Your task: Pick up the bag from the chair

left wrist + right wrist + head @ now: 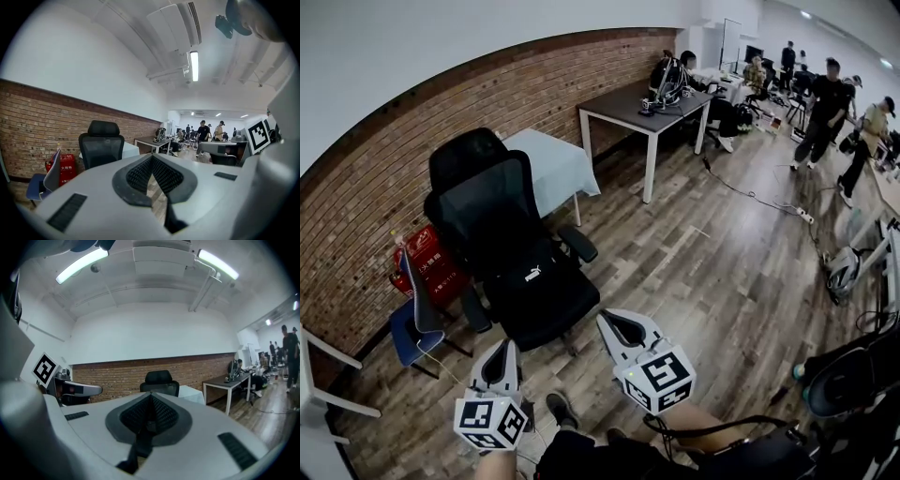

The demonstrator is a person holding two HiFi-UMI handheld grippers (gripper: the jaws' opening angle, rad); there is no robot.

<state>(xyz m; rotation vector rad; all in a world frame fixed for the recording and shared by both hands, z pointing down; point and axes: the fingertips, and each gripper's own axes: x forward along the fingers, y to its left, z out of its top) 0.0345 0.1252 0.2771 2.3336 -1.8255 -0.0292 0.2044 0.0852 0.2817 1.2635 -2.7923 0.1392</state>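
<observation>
A black bag with a small white logo lies on the seat of a black office chair by the brick wall. Both grippers hover low in the head view, in front of the chair and apart from it. My left gripper is shut and empty, a short way from the seat's front edge. Just right of the seat, my right gripper is shut and empty too. The chair's back shows in the left gripper view and the right gripper view. There the gripper bodies hide the bag.
A red box and a small blue chair stand left of the office chair. Behind it are a pale covered table and a dark desk. A cable crosses the wood floor. People stand at the far right.
</observation>
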